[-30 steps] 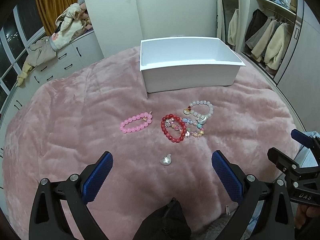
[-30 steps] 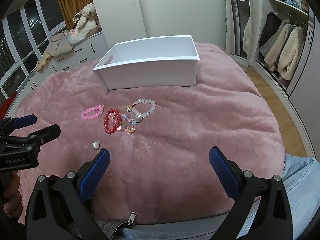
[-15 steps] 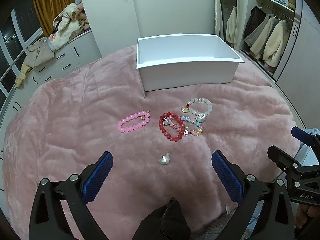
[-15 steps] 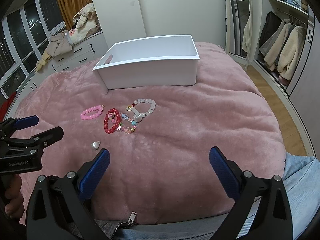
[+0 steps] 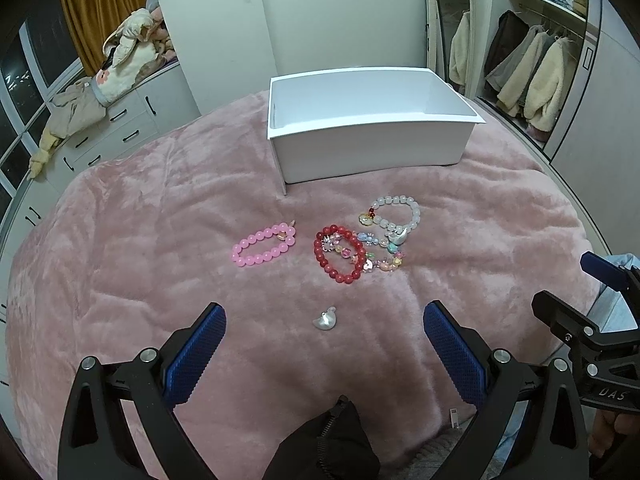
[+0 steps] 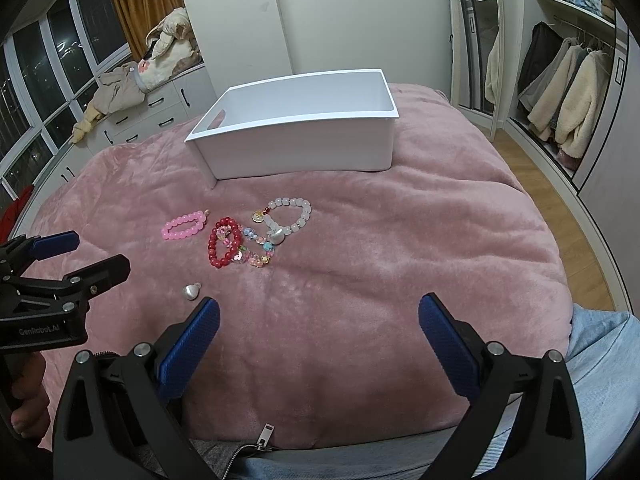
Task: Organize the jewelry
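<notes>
- The blanket (image 5: 160,240) is a soft dusty pink, plush, with lighter sheen where the pile turns.
- The storage bin (image 5: 372,152) is plain white, inside and out.
- The pink bead bracelet (image 5: 264,245) is bubblegum pink, with one pale gold-toned charm.
- The red bead bracelet (image 5: 340,258) is deep glossy red.
- The multicoloured charm bracelet (image 5: 380,254) mixes pastel blue, pink, yellow and green.
- The translucent white bracelet (image 5: 396,214) is milky and frosted — with a few small red beads and an amber charm.
- The loose charm (image 5: 326,319) is pearly silver-white.
- The left gripper (image 5: 320,344) and the right gripper (image 6: 318,334) are black, with textured blue pads (image 5: 196,354).
- The curtain (image 5: 96,16) is mustard gold.
</notes>
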`<control>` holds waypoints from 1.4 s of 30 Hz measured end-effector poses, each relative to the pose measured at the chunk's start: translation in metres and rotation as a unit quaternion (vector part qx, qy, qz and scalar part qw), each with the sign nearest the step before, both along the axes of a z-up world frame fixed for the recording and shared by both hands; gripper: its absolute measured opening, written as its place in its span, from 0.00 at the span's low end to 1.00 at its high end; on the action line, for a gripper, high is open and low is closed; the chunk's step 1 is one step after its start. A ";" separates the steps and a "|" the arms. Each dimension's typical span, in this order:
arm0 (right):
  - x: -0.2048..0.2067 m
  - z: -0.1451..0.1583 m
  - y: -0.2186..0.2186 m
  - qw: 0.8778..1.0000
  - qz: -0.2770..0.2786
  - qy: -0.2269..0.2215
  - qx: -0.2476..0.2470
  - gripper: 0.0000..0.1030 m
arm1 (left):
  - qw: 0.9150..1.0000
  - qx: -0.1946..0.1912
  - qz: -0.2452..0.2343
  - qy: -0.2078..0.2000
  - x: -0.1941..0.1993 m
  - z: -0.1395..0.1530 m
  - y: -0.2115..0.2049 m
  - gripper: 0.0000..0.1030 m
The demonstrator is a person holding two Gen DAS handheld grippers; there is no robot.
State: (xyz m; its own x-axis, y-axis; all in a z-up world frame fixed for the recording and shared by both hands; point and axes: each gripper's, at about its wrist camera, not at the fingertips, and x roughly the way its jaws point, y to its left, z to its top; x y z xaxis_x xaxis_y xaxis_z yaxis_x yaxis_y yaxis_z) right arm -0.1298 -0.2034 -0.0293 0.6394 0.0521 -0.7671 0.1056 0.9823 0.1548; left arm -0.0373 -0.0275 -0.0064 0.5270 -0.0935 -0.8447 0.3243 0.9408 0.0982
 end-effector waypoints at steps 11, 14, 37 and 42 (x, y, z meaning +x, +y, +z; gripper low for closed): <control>0.000 -0.001 0.000 1.000 -0.004 0.004 -0.001 0.95 | 1.000 -0.003 -0.003 0.003 0.001 -0.001 -0.001 0.97; 0.002 -0.002 0.001 1.000 -0.003 0.006 -0.001 0.95 | 1.000 0.000 -0.004 0.003 0.005 -0.003 -0.002 0.97; 0.067 -0.050 -0.007 0.998 0.024 0.056 0.034 0.84 | 0.999 -0.012 0.000 0.036 0.076 -0.062 0.005 0.97; 0.103 -0.068 -0.007 0.995 0.046 0.057 0.060 0.79 | 0.999 -0.019 -0.005 0.040 0.100 -0.083 0.016 0.97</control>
